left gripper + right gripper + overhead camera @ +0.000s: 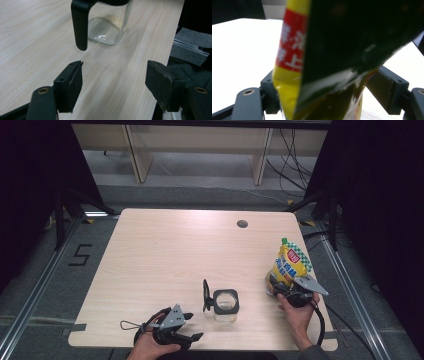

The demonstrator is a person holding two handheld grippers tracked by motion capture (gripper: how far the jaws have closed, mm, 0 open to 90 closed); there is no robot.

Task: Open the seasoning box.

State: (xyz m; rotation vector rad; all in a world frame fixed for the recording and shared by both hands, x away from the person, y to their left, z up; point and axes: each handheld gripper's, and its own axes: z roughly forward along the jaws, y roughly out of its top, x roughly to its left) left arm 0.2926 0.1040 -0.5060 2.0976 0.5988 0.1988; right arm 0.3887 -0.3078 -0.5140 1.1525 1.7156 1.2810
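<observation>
A yellow pouch (290, 262) with a green-checked top stands tilted at the table's right edge. My right gripper (278, 288) is at its lower end, and in the right gripper view the pouch (294, 50) sits between the jaws of that gripper (324, 87), both pads against its sides. A square glass jar (226, 302) with a black rim and an upright black handle (205, 296) stands front centre. Near the front edge my left gripper (195, 325) is open, pointing at the jar. In the left gripper view the jar (107, 30) holds pale crumbs, a short way beyond the empty gripper (113, 82).
The light wooden table (165, 255) has a round cable hole (242, 224) at the back right. The jar stands close to the front edge. Metal rails and floor cables run beside the table on both sides.
</observation>
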